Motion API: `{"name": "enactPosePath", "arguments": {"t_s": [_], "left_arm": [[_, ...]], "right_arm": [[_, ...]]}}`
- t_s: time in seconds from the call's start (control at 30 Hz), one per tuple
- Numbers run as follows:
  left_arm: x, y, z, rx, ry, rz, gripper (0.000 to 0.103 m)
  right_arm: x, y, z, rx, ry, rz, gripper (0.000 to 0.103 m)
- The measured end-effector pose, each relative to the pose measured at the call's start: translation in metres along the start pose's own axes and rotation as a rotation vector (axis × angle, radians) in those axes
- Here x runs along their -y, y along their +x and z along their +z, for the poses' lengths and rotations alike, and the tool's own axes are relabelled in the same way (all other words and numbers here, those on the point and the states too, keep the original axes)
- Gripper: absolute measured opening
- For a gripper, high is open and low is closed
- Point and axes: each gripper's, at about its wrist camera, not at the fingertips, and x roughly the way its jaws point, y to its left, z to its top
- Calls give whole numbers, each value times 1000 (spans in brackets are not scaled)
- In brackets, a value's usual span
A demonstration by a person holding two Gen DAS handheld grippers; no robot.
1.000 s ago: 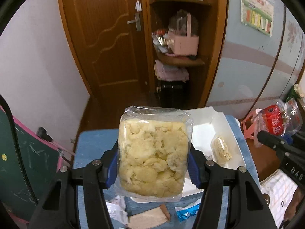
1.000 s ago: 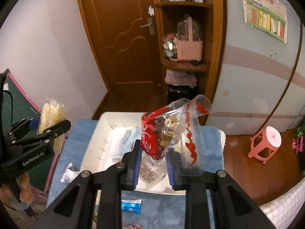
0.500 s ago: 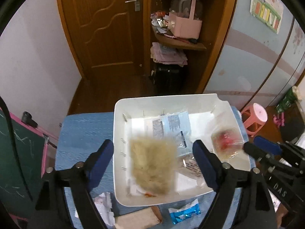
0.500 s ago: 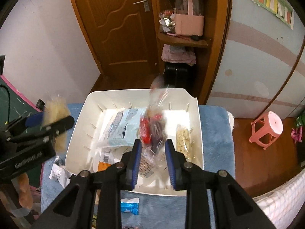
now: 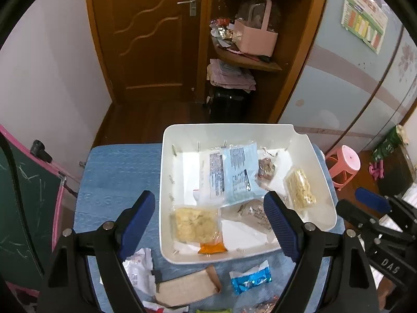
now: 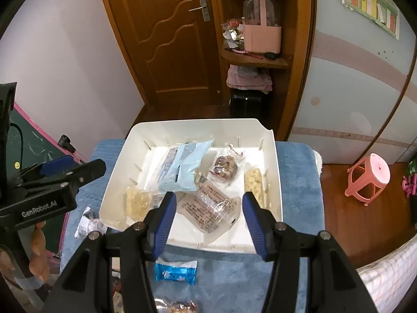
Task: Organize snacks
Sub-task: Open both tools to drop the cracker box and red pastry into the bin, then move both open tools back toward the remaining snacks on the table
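- A white rectangular plastic tray (image 5: pixel 166 156) is placed on a blue textured cloth (image 5: pixel 117 172) covering a small table; the snacks are collected inside it
- A clear packet of pale yellow crumbly snack (image 5: pixel 194 224) is seen lying flat in the tray's near left corner, touching a small orange sachet (image 5: pixel 211 247) at its near edge
- A light blue printed pouch (image 5: pixel 232 172) is laid across the tray's middle; a clear bag of brown nut-like pieces (image 6: pixel 225 168) is seen just beside it on the right
- A clear wrapped pastry with printed text (image 6: pixel 208 207) is positioned in the near middle, and a narrow clear packet of yellow puffed bar (image 5: pixel 299 187) lies along the right wall
- The left gripper (image 5: pixel 209 221) is held above the tray's near left corner with jaws spread wide and nothing gripped; the yellow crumbly packet lies below, free of the pads
- The right gripper (image 6: pixel 209 216) is held over the tray's near edge; its jaws have just been opening, and nothing is pressed between them
- Outside the tray, on the cloth, a shiny blue foil sachet (image 5: pixel 250 280), a flat brown cardboard-like packet (image 5: pixel 187 288) and a crumpled white wrapper (image 5: pixel 138 266) are left
- A pink plastic stool (image 6: pixel 370 178) stands on the wooden floor, well apart to the right
- A brown wooden door (image 5: pixel 148 36) is seen beyond the table
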Motion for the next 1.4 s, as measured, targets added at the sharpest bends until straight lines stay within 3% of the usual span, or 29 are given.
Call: {"name": "enactPosePath", "arguments": {"t_s": [0.27, 0.57, 0.7, 1.17, 1.4], "left_arm": [[7, -49, -25, 95, 55, 54, 84], [13, -116, -59, 217, 115, 35, 84], [18, -134, -75, 200, 144, -4, 84], [0, -159, -136, 126, 75, -83, 84], [-14, -160, -171, 146, 32, -45, 85]], "right_arm": [[-7, -44, -17, 45, 7, 30, 53], [-18, -92, -46, 91, -8, 45, 53], [-21, -110, -62, 114, -14, 54, 53], [-19, -142, -115, 155, -25, 115, 53], [-12, -137, -146, 160, -15, 118, 53]]}}
